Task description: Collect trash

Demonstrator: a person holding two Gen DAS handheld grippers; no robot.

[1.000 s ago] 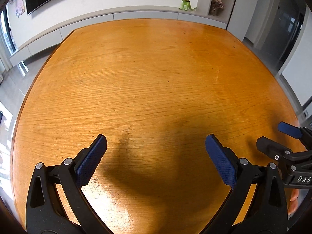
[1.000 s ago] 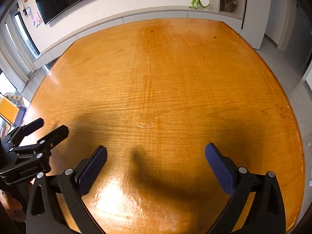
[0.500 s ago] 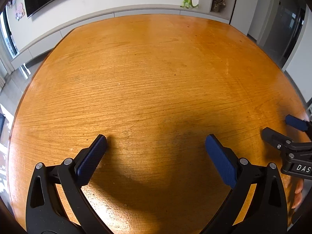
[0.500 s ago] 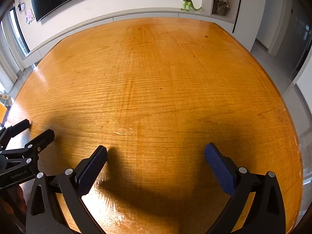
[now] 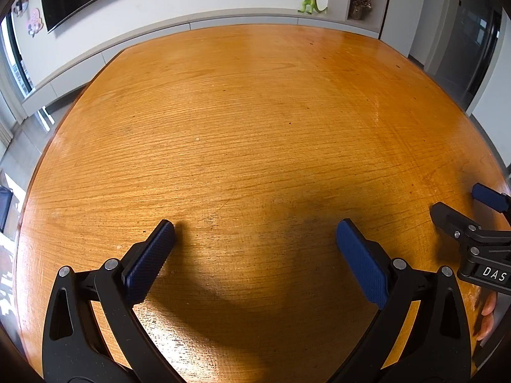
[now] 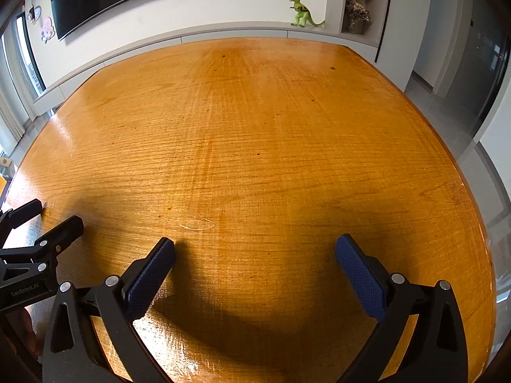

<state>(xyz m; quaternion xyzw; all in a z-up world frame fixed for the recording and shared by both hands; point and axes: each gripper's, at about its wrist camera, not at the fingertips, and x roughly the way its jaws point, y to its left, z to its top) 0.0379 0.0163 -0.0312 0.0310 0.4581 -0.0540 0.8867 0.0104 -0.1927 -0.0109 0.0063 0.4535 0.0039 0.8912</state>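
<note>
Wooden surface (image 5: 255, 121); toy dinosaur (image 5: 307, 0) at 12 o'clock, apparently shelved; left tool (image 5: 255, 249) and right tool (image 6: 255, 265) spread wide, holding nothing.

- left black two-finger gripper with blue pads (image 5: 255, 226): jaws spread wide, nothing between
- right black two-finger gripper with blue pads (image 6: 255, 244): same, level alongside

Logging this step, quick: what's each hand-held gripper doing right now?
Left hand-held gripper: open, holding nothing.
Right hand-held gripper: open, holding nothing.
</note>
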